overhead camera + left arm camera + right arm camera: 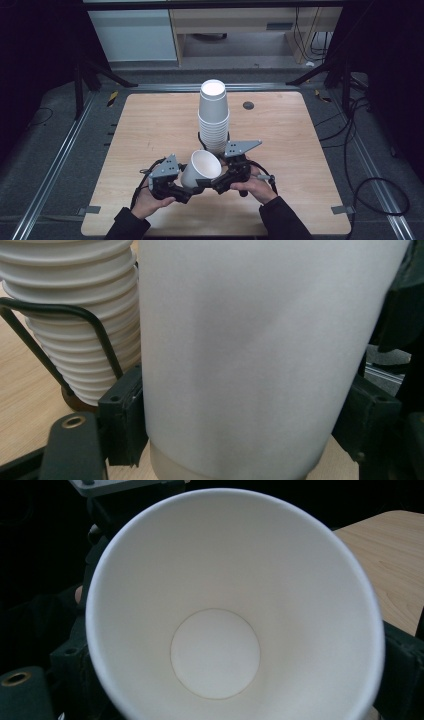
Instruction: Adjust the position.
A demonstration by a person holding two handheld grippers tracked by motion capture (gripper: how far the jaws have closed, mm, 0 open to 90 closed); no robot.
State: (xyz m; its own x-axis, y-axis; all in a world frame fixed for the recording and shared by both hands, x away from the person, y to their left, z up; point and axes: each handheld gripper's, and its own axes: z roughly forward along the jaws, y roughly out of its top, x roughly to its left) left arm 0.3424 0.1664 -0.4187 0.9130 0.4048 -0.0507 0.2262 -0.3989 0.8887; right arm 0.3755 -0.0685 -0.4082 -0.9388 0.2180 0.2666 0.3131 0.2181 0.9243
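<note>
paper cup (pixel 200 169) tilted, mouth facing right tongs (pixel 212 185).

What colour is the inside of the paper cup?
White all over; the paper cup shows its inside best in the right gripper view.

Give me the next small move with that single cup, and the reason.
Probably lift the single cup toward the top of the stack. The left gripper clamps its wall, the right gripper sits at its side, and it lies tilted in front of the stack, not nested.
</note>
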